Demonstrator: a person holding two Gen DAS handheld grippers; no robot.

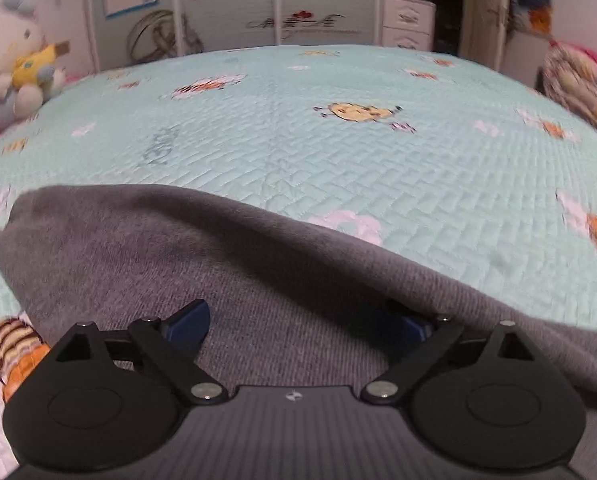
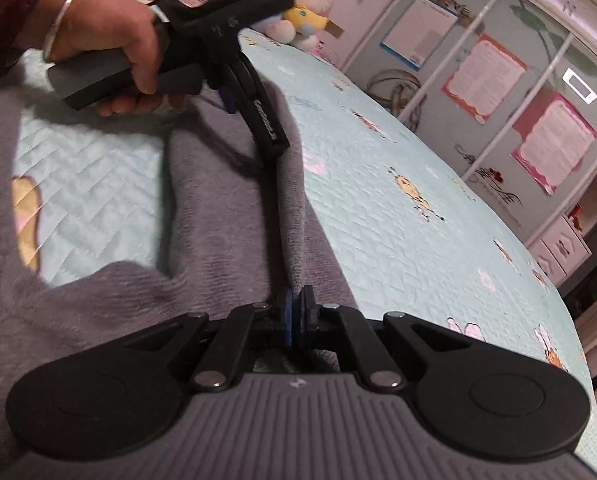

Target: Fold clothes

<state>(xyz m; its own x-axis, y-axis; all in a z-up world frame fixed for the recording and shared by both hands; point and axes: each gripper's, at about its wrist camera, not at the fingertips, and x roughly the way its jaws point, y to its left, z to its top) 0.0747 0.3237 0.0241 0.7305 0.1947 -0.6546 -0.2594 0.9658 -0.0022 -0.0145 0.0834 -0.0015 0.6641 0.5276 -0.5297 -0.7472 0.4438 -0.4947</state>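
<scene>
Fingers of my right gripper [image 2: 297, 312] pinch the grey garment's [image 1: 226, 280] raised fold edge to carry it over the bed [image 1: 338, 152], left gripper [image 1: 298, 320] spread wide above cloth.

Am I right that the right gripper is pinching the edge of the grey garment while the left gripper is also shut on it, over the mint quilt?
Not quite: the left gripper is open, jaws spread wide over the grey garment, as the left wrist view shows. The right gripper does pinch the garment's edge, over the mint quilt.
</scene>
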